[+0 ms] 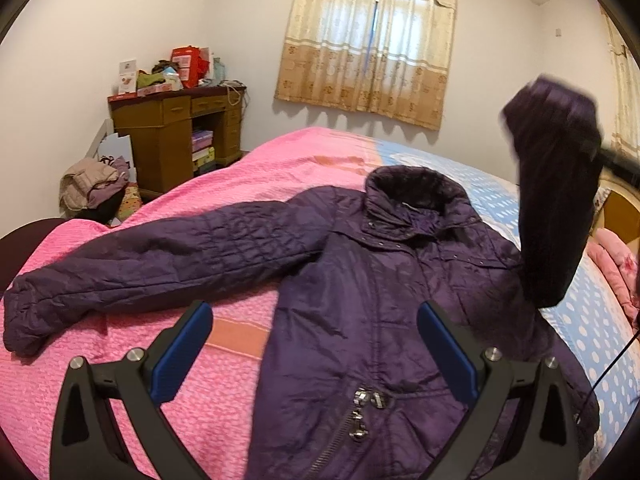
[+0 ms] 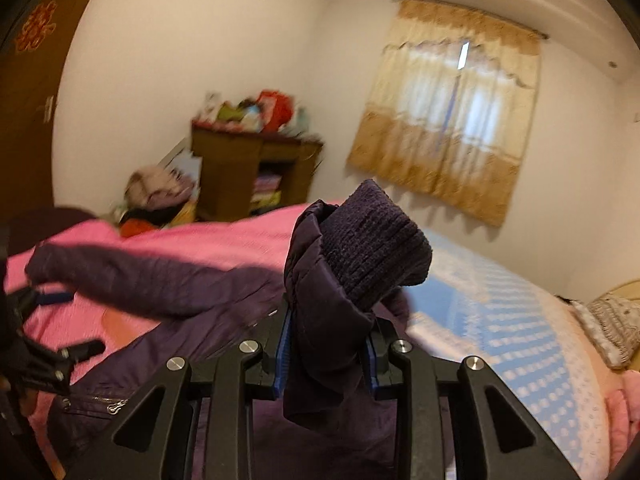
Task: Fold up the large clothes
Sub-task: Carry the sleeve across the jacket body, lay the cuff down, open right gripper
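A purple quilted jacket (image 1: 360,300) is being spread front-up across the bed (image 1: 200,184), its collar (image 1: 412,196) turned toward the curtained window (image 1: 368,40) and its zip pull (image 1: 362,412) lying just ahead of the left gripper (image 1: 316,356). One sleeve (image 1: 140,268) is being left stretched out flat over the pink bedspread, away from the jacket's body on the side of the wooden desk (image 1: 168,140). The opposite sleeve (image 2: 340,312) is being held up off the bed, above the jacket's shoulder, with its ribbed knit cuff (image 2: 372,248) standing out past the right gripper (image 2: 328,356).

The desk's open shelves are being filled by stacked boxes (image 1: 202,148), and its top is being crowded with cartons and bags; what they hold cannot be told. A heap of clothes (image 1: 96,184) is being kept on the floor beside the desk.

The left gripper is being held spread wide over the jacket's lower front, its blue pads (image 1: 184,352) clear of the fabric and nothing being gripped between them. The right gripper is being kept clenched on the raised sleeve, the quilted fabric being pinched just behind the cuff.
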`<state>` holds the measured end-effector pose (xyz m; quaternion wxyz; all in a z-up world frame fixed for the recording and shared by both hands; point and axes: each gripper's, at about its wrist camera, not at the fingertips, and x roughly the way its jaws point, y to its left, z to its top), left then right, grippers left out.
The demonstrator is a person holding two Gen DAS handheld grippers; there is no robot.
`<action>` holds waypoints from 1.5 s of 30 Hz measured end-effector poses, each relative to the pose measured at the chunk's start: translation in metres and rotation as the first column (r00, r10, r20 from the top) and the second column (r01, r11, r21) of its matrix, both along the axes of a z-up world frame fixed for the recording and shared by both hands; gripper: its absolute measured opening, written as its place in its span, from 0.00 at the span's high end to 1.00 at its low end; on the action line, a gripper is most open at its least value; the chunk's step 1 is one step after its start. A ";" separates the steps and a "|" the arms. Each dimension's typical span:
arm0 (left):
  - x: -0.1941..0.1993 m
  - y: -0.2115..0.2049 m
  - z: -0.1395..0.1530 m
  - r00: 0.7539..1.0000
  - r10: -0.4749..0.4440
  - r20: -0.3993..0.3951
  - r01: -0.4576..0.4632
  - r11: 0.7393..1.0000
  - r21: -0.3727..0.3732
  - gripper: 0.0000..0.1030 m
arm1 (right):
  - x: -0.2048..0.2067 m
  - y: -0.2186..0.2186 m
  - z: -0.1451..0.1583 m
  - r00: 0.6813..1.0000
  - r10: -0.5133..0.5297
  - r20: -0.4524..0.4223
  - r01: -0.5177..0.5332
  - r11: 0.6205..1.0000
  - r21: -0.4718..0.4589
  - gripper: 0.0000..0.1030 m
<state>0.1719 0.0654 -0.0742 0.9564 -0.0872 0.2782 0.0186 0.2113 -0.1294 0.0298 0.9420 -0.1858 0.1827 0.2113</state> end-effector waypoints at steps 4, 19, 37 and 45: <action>0.003 0.009 0.000 1.000 0.025 -0.001 -0.025 1.000 0.009 0.00 | 0.016 0.020 -0.049 0.997 0.011 -0.075 -0.012 1.000 -0.012 0.71; 0.018 0.001 -0.005 0.999 0.017 -0.033 -0.015 0.999 0.033 0.00 | 0.028 0.025 -0.138 0.932 0.059 -0.358 -0.032 0.996 0.078 0.40; 0.077 -0.069 -0.035 0.994 -0.015 -0.113 0.039 0.974 0.221 0.00 | -0.006 -0.085 -0.121 0.898 -0.110 -0.427 0.207 0.960 0.189 0.37; 0.091 -0.069 -0.062 0.976 0.021 -0.219 0.048 0.950 0.307 0.00 | 0.074 -0.144 -0.111 0.831 -0.306 -0.464 0.427 0.886 0.181 0.37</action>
